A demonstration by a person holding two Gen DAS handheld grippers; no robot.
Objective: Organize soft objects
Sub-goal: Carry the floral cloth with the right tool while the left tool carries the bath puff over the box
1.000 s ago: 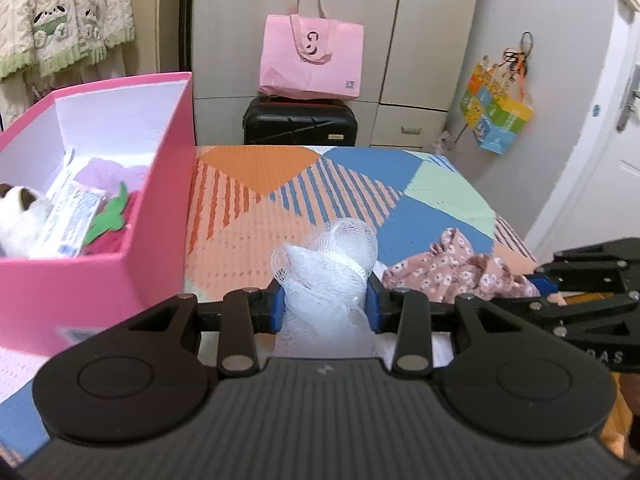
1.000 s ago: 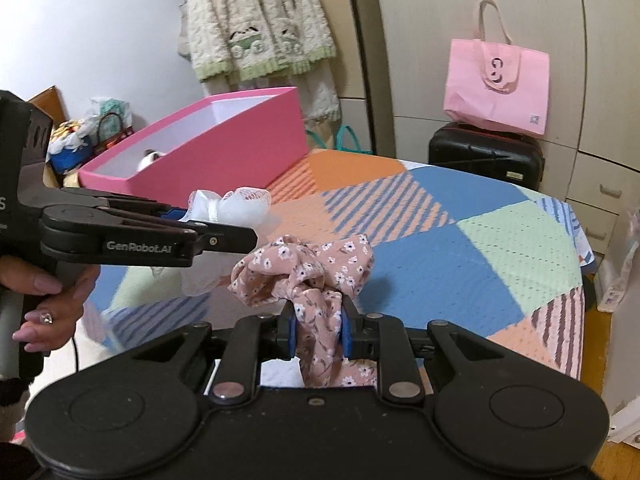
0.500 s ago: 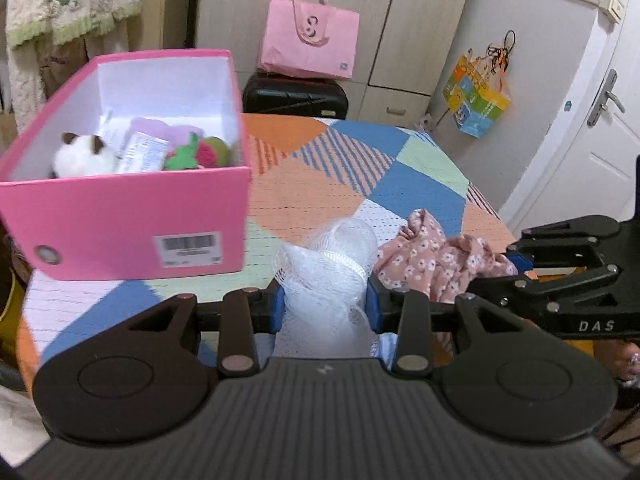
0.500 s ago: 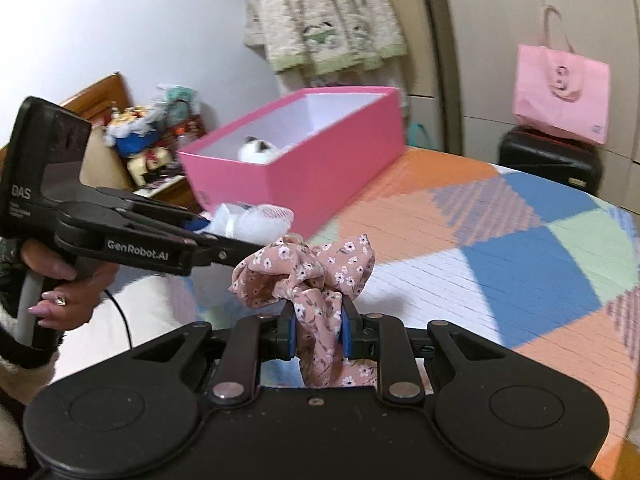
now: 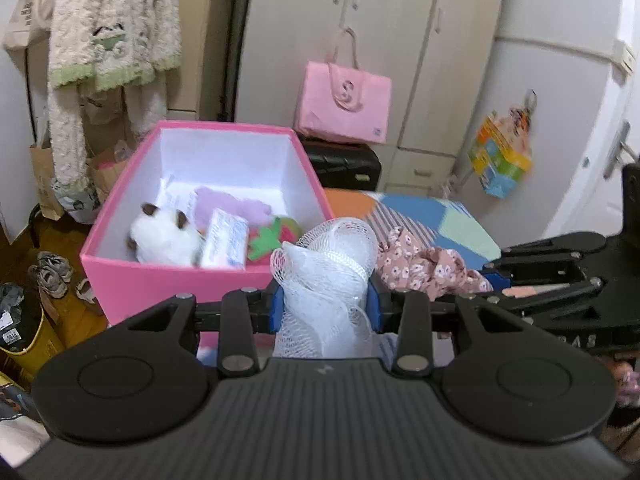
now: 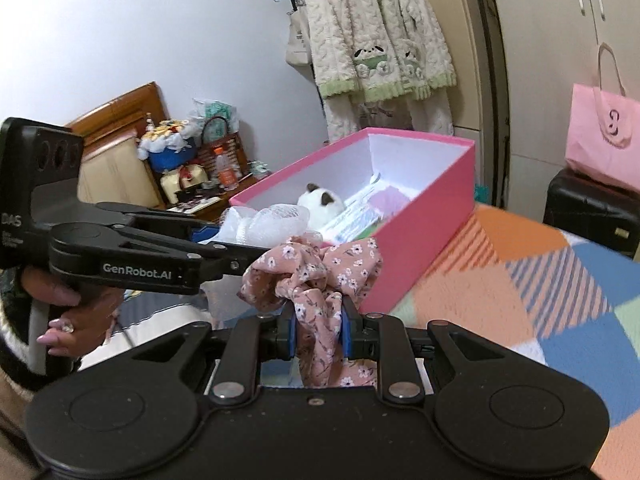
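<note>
My left tongs [image 5: 324, 306] pinch the white mesh sponge [image 5: 326, 276] by the pink box's [image 5: 168, 284] near edge; my right tongs [image 6: 318, 330] clamp the floral scrunchie [image 6: 312, 276] alongside.

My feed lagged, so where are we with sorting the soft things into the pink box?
Done: the pink box already holds a white plush toy, a packet and a red-and-green felt piece. In hand: the left tongs grip the white mesh pouf; the right tongs grip the floral scrunchie, both near the box's front edge. Left: dropping both inside.
</note>
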